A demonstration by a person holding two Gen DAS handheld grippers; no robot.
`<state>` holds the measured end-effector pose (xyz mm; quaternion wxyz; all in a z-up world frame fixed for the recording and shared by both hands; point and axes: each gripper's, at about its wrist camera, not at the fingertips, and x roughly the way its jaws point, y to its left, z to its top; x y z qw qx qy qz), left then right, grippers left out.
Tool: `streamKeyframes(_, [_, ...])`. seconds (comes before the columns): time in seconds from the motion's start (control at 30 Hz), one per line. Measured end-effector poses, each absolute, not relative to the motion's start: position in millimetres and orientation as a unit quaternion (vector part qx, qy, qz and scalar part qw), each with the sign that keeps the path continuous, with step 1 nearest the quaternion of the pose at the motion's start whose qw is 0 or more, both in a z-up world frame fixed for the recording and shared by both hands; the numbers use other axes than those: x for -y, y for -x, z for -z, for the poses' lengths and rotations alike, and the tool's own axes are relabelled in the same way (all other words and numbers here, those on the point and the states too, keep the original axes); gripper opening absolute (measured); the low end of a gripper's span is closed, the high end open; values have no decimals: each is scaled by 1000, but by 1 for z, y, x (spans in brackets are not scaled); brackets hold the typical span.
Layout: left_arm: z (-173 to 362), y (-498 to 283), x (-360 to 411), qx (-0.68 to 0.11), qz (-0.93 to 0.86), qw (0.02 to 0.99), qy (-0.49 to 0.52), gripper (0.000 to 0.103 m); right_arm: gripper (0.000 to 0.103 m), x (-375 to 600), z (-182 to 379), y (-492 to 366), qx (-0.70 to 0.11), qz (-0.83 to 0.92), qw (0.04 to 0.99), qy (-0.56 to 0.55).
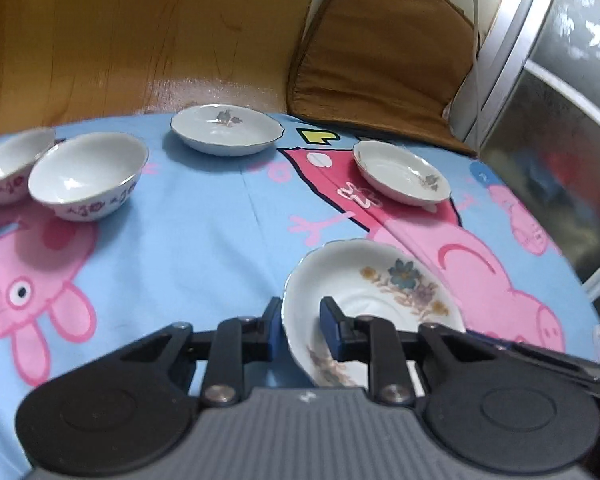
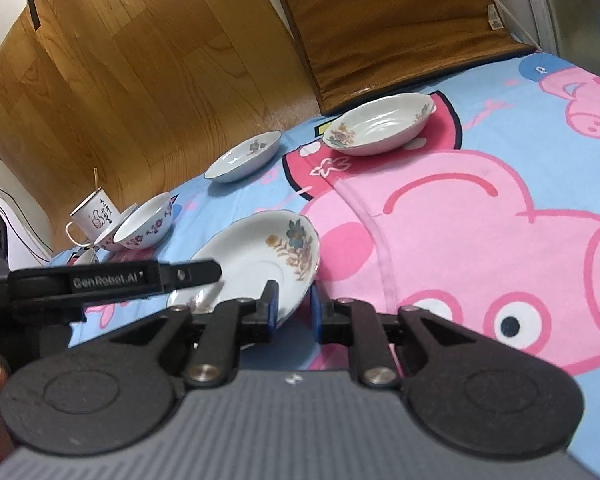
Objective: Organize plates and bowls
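Note:
A white floral plate (image 1: 380, 300) is tilted up off the cloth; it also shows in the right wrist view (image 2: 260, 264). My left gripper (image 1: 300, 320) is shut on its left rim. My right gripper (image 2: 294, 308) is shut on its opposite rim. Two more floral plates lie flat further back: one at the far middle (image 1: 226, 130), (image 2: 246, 156) and one at the far right (image 1: 402, 172), (image 2: 380, 124). Two white bowls with purple flowers sit side by side at the left (image 1: 88, 176), (image 1: 8, 172); the nearer one also shows in the right wrist view (image 2: 146, 222).
The table wears a blue cloth with pink pigs (image 1: 200, 220). A white mug with a spoon (image 2: 96, 212) stands behind the bowls. A brown cushioned chair (image 1: 384, 48) stands beyond the far edge, a wooden panel (image 1: 140, 32) beside it, a glass-fronted cabinet (image 1: 560, 120) at right.

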<state>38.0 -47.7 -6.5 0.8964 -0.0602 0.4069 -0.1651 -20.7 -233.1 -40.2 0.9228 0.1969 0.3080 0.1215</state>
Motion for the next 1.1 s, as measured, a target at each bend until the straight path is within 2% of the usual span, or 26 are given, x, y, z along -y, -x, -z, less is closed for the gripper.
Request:
streamKeyframes(0.33, [-11, -47, 146, -389, 252, 886, 6, 22, 15, 302, 31, 55, -237, -8, 952, -195])
streamKeyframes(0.57, [5, -60, 200, -393, 280, 876, -17, 22, 16, 341, 41, 58, -234, 59, 950, -198])
streamKeyframes(0.67, [10, -57, 201, -378, 276, 883, -32, 31, 22, 342, 50, 55, -239, 69, 948, -197])
streamKeyframes(0.73, [7, -55, 196, -374, 277, 885, -32, 37, 37, 337, 49, 58, -229, 78, 951, -194])
streamKeyframes(0.77, [4, -53, 189, -368, 277, 887, -26, 38, 50, 336, 47, 60, -217, 87, 952, -195])
streamKeyframes(0.8, [0, -52, 181, -361, 273, 891, -21, 38, 53, 335, 44, 63, -203, 96, 955, -194])
streamKeyframes(0.97, [-9, -49, 130, -339, 229, 913, 1, 39, 53, 329, 26, 72, -152, 100, 966, -186])
streamKeyframes(1.1, [-3, -46, 92, -332, 179, 926, -18, 39, 52, 313, 14, 56, -160, 41, 970, -178])
